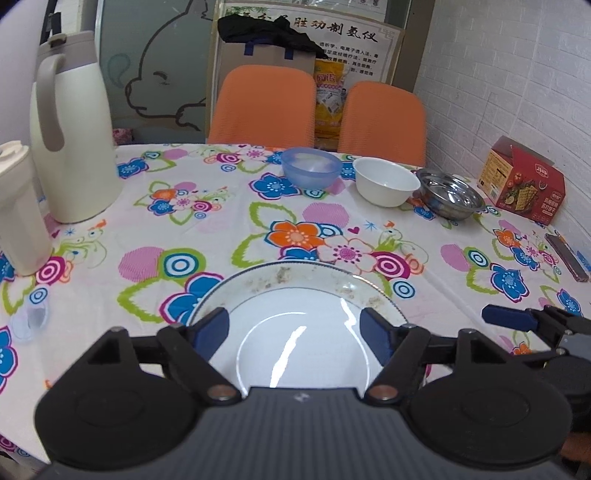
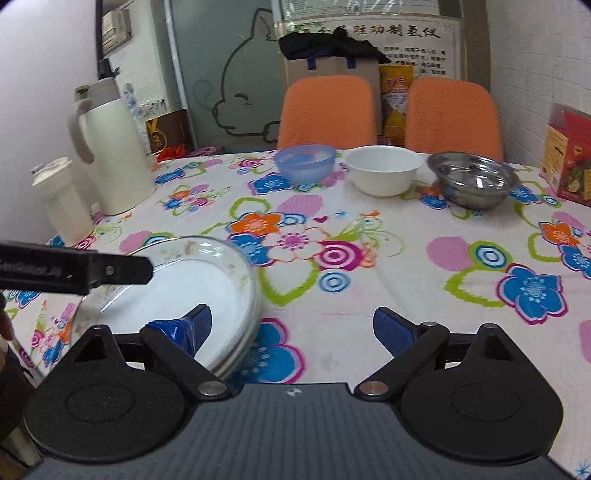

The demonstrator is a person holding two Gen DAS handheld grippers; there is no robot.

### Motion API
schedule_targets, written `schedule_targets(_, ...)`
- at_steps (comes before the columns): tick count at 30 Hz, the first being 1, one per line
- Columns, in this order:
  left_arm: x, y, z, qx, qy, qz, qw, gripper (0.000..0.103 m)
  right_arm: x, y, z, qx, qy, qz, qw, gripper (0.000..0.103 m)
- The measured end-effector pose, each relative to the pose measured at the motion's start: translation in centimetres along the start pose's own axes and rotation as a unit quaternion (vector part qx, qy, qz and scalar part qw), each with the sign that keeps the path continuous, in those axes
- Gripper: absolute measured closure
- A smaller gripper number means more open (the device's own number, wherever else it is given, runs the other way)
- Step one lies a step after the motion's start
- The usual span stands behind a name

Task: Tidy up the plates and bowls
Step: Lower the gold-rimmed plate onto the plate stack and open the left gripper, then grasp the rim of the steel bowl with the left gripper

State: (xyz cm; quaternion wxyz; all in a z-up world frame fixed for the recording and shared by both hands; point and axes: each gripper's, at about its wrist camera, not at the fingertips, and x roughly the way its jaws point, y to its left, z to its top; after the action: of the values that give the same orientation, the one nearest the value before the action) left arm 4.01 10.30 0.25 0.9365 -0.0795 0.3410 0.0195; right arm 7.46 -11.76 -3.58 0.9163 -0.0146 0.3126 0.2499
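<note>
Left gripper (image 1: 295, 332) jaws apart, hovering over white plate stack (image 1: 295, 295) at near table edge; rim crumb-soiled. Right gripper (image 2: 291, 330) jaws apart, just right of stack. Blue bowl (image 1: 310, 166), white bowl (image 1: 386, 184), steel bowl (image 1: 450, 195) in row at far side. Red box (image 1: 524, 188) logo possibly "JSWB". Wall poster (image 2: 399, 31) Chinese headline, small print unreadable.

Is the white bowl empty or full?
Empty: both views show the white bowl's bare inside, upright on the table.
</note>
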Motion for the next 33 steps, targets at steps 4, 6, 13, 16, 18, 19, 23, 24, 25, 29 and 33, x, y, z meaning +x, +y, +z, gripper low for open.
schedule_targets(4, 1.8, -2.4, 1.6, 0.011, 0.015, -0.030, 0.9994, 0.029, 0.1, -5.6, 2.1, 0.034, -0.008, -0.044, 0.998, 0.021)
schedule_targets(6, 3.0, -3.7, 2.8, 0.012, 0.025, -0.051, 0.9983, 0.029, 0.4, -8.1, 3.1, 0.041, -0.012, -0.065, 0.997, 0.021)
schedule_targets(13, 10.0, -9.7, 9.5, -0.031, 0.063, -0.125, 0.9897, 0.027, 3.2, -16.2, 7.4, 0.059, -0.014, -0.108, 0.992, 0.021)
schedule_targets(16, 14.4, -12.0, 12.4, -0.075, 0.089, -0.129, 0.9848, 0.027, 5.2, -19.8, 9.4, 0.078, -0.008, -0.110, 0.991, 0.021)
schedule_targets(18, 17.4, -13.2, 13.7, -0.104, 0.108, -0.130, 0.9801, 0.027, 6.5, -21.7, 10.8, 0.092, -0.007, -0.107, 0.990, 0.021)
schedule_targets(19, 18.8, -13.8, 14.3, -0.116, 0.119, -0.126, 0.9780, 0.027, 7.4, -22.6, 11.5, 0.094, -0.003, -0.104, 0.990, 0.021)
schedule_targets(23, 23.4, -15.5, 15.6, -0.154, 0.146, -0.107, 0.9714, 0.027, 11.4, -25.5, 13.9, 0.079, 0.031, -0.124, 0.989, 0.021)
schedule_targets(24, 24.2, -15.8, 15.8, -0.157, 0.149, -0.098, 0.9714, 0.027, 12.4, -25.9, 14.3, 0.069, 0.043, -0.130, 0.988, 0.021)
schedule_targets(25, 24.9, -16.1, 15.9, -0.159, 0.155, -0.083, 0.9716, 0.027, 13.3, -26.3, 14.6, 0.057, 0.057, -0.137, 0.987, 0.021)
schedule_targets(29, 26.4, -16.6, 15.8, -0.167, 0.167, -0.069, 0.9693, 0.027, 16.3, -26.7, 14.8, 0.005, 0.110, -0.134, 0.985, 0.021)
schedule_targets(33, 25.7, -16.3, 15.5, -0.166, 0.161, -0.070, 0.9704, 0.027, 17.8, -26.0, 14.6, -0.045, 0.157, -0.131, 0.978, 0.021)
